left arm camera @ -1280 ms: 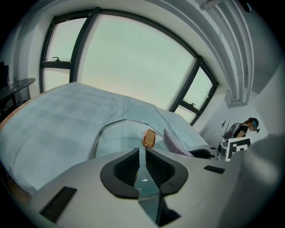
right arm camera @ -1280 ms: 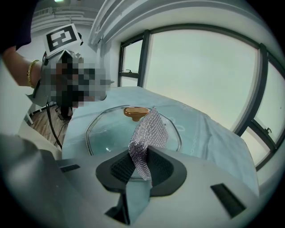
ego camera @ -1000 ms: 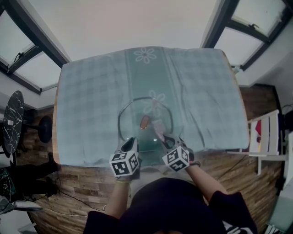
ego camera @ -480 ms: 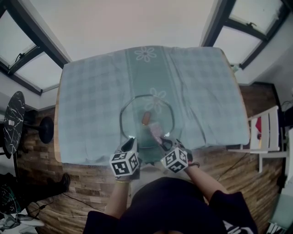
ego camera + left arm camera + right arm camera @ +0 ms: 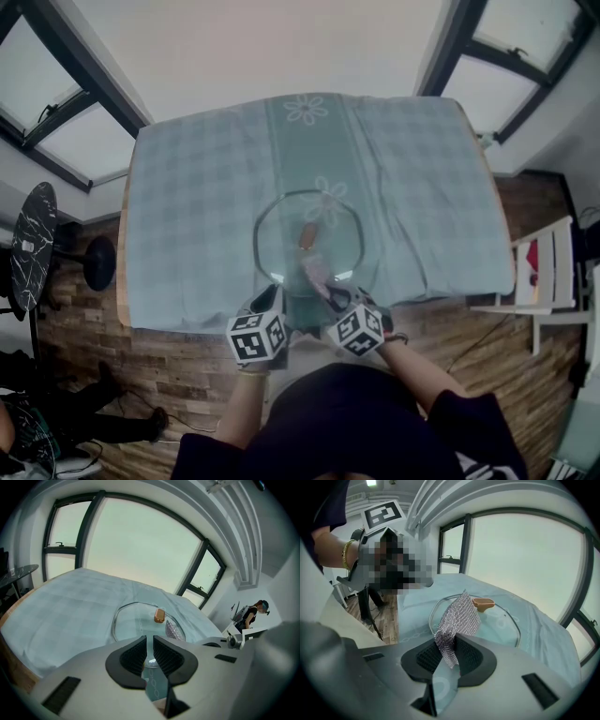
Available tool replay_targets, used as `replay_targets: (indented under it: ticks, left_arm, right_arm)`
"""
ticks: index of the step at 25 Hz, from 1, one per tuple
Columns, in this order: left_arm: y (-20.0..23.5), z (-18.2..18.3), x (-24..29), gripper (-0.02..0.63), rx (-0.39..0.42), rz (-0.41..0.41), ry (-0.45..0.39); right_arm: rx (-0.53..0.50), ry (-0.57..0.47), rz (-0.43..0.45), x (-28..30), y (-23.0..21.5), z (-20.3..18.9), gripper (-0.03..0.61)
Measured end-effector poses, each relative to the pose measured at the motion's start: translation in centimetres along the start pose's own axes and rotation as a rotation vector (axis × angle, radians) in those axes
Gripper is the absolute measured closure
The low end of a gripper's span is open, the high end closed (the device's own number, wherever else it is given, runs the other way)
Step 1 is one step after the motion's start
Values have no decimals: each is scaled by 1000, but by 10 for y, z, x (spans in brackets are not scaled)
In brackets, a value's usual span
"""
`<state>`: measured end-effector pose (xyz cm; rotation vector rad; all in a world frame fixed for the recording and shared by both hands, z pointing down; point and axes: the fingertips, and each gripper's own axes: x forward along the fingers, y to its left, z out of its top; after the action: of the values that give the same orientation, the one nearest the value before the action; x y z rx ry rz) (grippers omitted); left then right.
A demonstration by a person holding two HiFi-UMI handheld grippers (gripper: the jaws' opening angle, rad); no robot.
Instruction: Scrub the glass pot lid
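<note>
Here we are over the counter (image 5: 422,187), draped in a pale checked cloth (image 5: 187,206) with a flowered band down the middle, and the glass pot lid (image 5: 279,246) lies flat on it, towards the near edge, directly in front of the person. Its brown knob (image 5: 306,234) sits at the centre, pointing up. The left tongs (image 5: 150,651) come in low from the near side: the two dark pads are drawn almost together, with only a sliver between them, and that sliver is filled by the lid's near rim, so they are pinching the glass at its edge. Over on the other side, the right tongs (image 5: 447,653) are clamped on a silvery mesh scrubber (image 5: 457,616). The mesh bunches between the pads and fans out ahead of them, over the lid's near right part, its far edge just beside the knob. Whether the mesh presses on the glass I cannot tell. From above, the two marker cubes ride side by side at the counter's near edge, with wooden floor (image 5: 169,375) below them.
</note>
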<state>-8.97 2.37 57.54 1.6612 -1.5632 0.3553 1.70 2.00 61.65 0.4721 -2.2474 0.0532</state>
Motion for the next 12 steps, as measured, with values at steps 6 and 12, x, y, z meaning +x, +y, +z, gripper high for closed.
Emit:
replay_targets:
  ticks: [6,12]
  left_arm:
    - [9,-4,-9,569,-2,8,0]
    - [16,-3,-13,569,-3,7,0]
  right_arm:
    - [-8,-5,22,2,17,6,502]
    - [-1,-12,33,3,27,14,502]
